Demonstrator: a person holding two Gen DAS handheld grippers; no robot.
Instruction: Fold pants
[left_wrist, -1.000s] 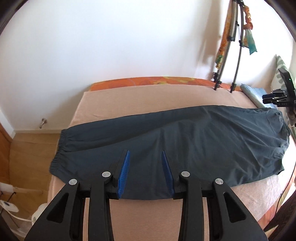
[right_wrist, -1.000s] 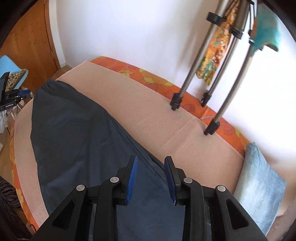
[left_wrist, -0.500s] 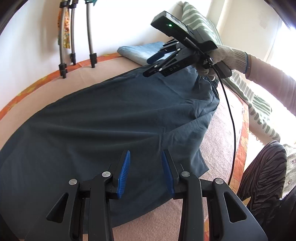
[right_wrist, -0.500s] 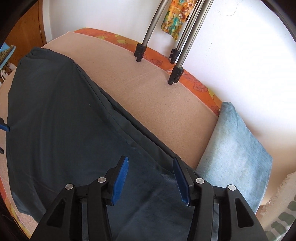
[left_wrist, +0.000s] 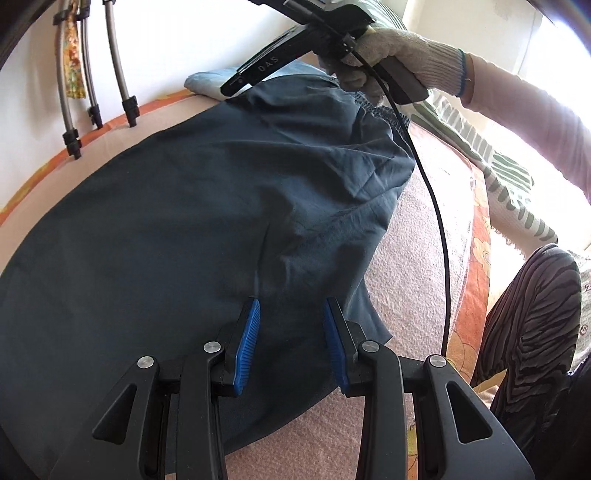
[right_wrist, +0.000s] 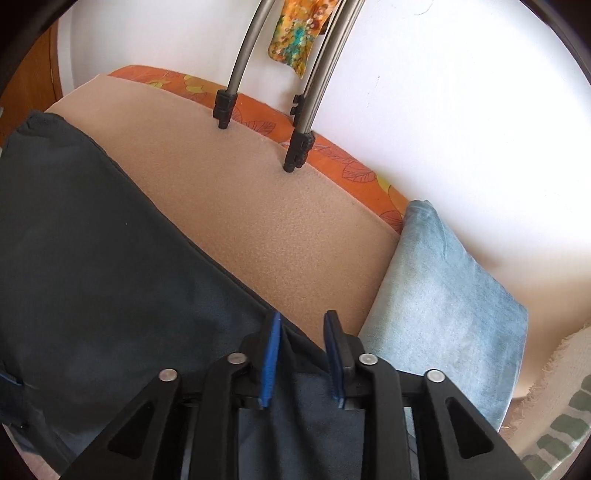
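Observation:
Dark navy pants (left_wrist: 184, 221) lie flat across a pink blanket (left_wrist: 424, 240) on a bed. My left gripper (left_wrist: 293, 325) hovers open over their near edge, close to a wrinkled corner, with cloth beneath the blue pads but none pinched. A gloved hand (left_wrist: 406, 59) holds my right gripper (left_wrist: 232, 86) at the far corner by the gathered waistband. In the right wrist view, the far edge of the pants (right_wrist: 92, 240) runs between the jaws of my right gripper (right_wrist: 301, 332). The jaws are closing, and a gap still shows between the pads.
A light blue cushion (right_wrist: 443, 295) lies just right of the right gripper. Tripod legs (right_wrist: 225, 110) stand on the bed's far side against the white wall. A striped pillow (left_wrist: 509, 184), a black cable (left_wrist: 436, 206) and the person's knee (left_wrist: 535, 314) are at the right.
The left gripper swung along the pants from the cuff end toward the waist end. The right gripper dropped to the far edge, widened its jaws, then narrowed them around the cloth.

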